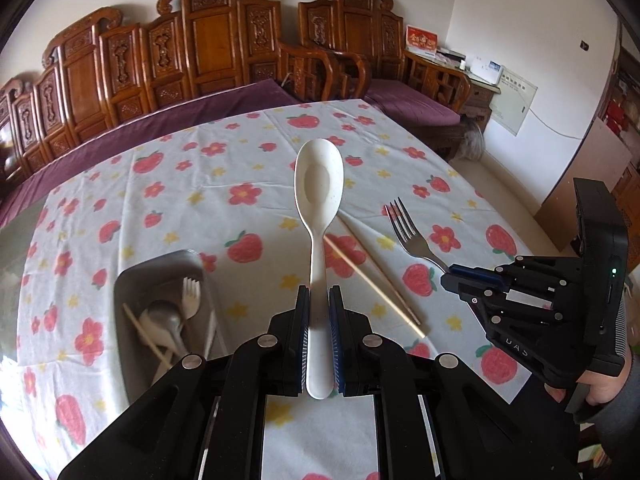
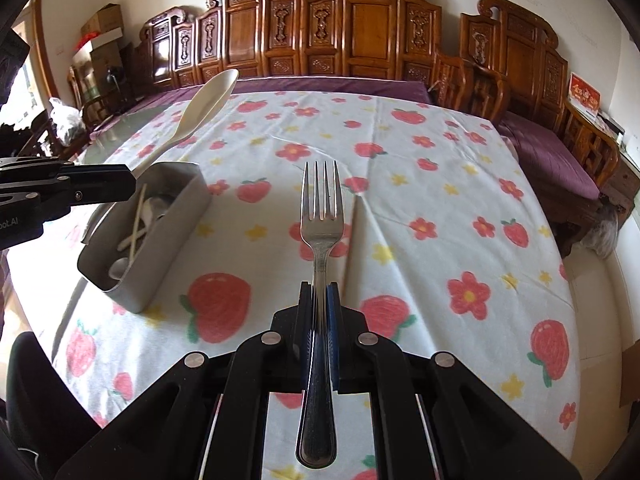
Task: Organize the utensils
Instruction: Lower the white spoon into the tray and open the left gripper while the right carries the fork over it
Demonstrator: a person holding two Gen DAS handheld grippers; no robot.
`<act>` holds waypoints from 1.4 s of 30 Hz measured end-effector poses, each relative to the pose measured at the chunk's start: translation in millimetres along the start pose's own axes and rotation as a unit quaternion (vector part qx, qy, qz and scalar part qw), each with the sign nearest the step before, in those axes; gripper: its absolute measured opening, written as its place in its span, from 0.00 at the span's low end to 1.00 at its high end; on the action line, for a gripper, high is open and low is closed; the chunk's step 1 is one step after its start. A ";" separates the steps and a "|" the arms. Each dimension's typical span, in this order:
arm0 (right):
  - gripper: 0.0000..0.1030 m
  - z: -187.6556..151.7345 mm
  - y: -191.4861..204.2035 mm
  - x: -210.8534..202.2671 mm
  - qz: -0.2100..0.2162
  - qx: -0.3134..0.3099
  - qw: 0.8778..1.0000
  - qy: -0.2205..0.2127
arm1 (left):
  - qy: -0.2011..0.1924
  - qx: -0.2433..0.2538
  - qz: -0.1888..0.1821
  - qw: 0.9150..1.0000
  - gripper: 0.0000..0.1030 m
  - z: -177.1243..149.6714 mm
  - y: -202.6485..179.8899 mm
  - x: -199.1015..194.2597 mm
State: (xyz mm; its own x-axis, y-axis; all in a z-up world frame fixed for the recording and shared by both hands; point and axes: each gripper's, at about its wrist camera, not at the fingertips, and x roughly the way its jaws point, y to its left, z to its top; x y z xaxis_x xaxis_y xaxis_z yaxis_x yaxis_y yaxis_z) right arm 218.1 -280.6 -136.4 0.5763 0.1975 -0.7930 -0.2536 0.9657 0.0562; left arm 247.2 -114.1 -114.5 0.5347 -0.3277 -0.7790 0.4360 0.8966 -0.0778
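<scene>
My left gripper (image 1: 319, 292) is shut on the handle of a white plastic spoon (image 1: 319, 184), held above the table with its bowl pointing away. My right gripper (image 2: 319, 286) is shut on the handle of a metal fork (image 2: 322, 208), also held above the table. A grey metal utensil box (image 1: 132, 280) sits at the lower left of the left wrist view and holds a white fork, spoons and a chopstick. The box also shows in the right wrist view (image 2: 176, 224), with the left gripper (image 2: 128, 184) and spoon (image 2: 208, 100) just above it. A pair of wooden chopsticks (image 1: 380, 284) lies on the cloth.
The table (image 2: 440, 200) has a white cloth with red strawberries and flowers. A carved wooden bench (image 2: 352, 32) with purple cushions runs along its far side. The right gripper (image 1: 460, 278) with the fork (image 1: 404, 228) shows at the right of the left wrist view.
</scene>
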 end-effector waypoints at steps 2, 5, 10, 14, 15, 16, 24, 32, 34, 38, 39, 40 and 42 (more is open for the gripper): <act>0.09 2.4 11.5 1.3 0.006 -0.005 1.000 0.000 | -0.001 -0.002 0.005 1.000 0.09 -5.5 7.8 -5.0; 0.09 6.3 30.5 3.3 0.014 -0.015 1.000 0.003 | 0.000 -0.012 0.015 1.000 0.09 -16.8 26.5 -10.0; 0.09 12.5 53.4 11.6 0.027 -0.030 0.999 0.009 | 0.012 -0.035 0.030 0.999 0.09 -34.5 58.4 -9.6; 0.09 17.0 68.7 19.6 0.036 -0.040 0.998 0.015 | 0.025 -0.059 0.038 0.997 0.09 -46.8 83.8 -2.9; 0.09 17.6 71.0 22.4 0.038 -0.042 0.998 0.017 | 0.029 -0.066 0.040 0.997 0.09 -50.4 90.4 0.3; 0.09 18.7 73.8 24.3 0.040 -0.044 0.998 0.018 | 0.033 -0.071 0.043 0.996 0.09 -53.2 95.6 3.3; 0.09 23.5 89.7 36.0 0.053 -0.056 0.997 0.027 | 0.057 -0.097 0.055 0.992 0.09 -68.4 119.6 29.9; 0.09 23.5 99.0 40.2 0.067 -0.065 0.995 0.033 | 0.071 -0.111 0.062 0.989 0.09 -70.2 127.8 53.1; 0.09 24.0 101.3 40.1 0.069 -0.071 0.995 0.033 | 0.072 -0.113 0.062 0.989 0.09 -68.1 128.1 56.7; 0.09 25.5 103.5 40.9 0.072 -0.072 0.994 0.032 | 0.081 -0.112 0.061 0.989 0.09 -66.5 127.3 63.3; 0.09 25.7 104.2 41.2 0.073 -0.073 0.994 0.032 | 0.083 -0.112 0.060 0.988 0.09 -66.6 126.7 64.7; 0.09 26.2 104.7 41.5 0.073 -0.073 0.994 0.032 | 0.085 -0.112 0.060 0.988 0.09 -66.7 126.3 65.6; 0.09 26.9 105.7 41.8 0.075 -0.073 0.994 0.032 | 0.084 -0.112 0.061 0.988 0.09 -66.6 125.7 65.3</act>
State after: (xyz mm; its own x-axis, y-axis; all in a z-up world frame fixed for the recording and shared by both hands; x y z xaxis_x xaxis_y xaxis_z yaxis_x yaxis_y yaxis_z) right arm 236.3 -165.7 -147.3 0.4738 0.3212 -0.8200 -0.4455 0.8906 0.0914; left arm 288.7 -2.9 -216.5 0.4374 -0.1767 -0.8817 0.1950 0.9758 -0.0989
